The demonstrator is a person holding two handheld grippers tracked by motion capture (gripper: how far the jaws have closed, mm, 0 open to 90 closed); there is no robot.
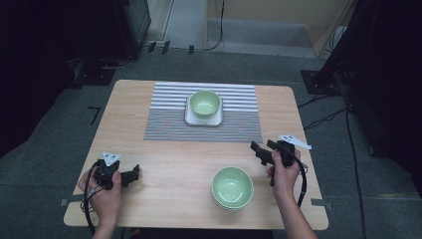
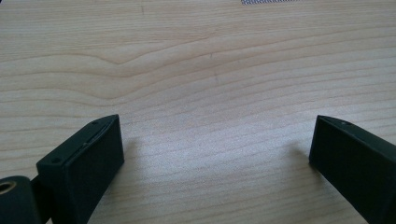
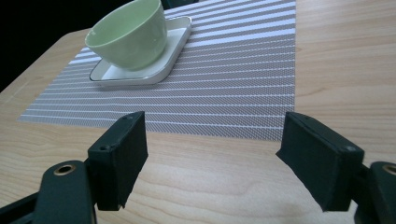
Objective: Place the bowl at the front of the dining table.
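A pale green bowl (image 1: 205, 103) sits on a white square plate (image 1: 191, 118) on the striped placemat (image 1: 234, 112) at the table's far middle. The right gripper view shows the same bowl (image 3: 128, 32) and plate (image 3: 140, 72) on the placemat (image 3: 233, 74). Two stacked green bowls (image 1: 232, 187) stand near the front edge. My left gripper (image 1: 133, 175) rests at the front left, open, with bare wood between its jaws (image 2: 215, 154). My right gripper (image 1: 259, 150) is held just right of the stacked bowls, open and empty (image 3: 212, 158), pointing toward the placemat.
The wooden table (image 1: 164, 164) has bare wood between the grippers and along both sides. Cables (image 1: 323, 117) and dark stands lie on the grey floor beyond the right and far edges.
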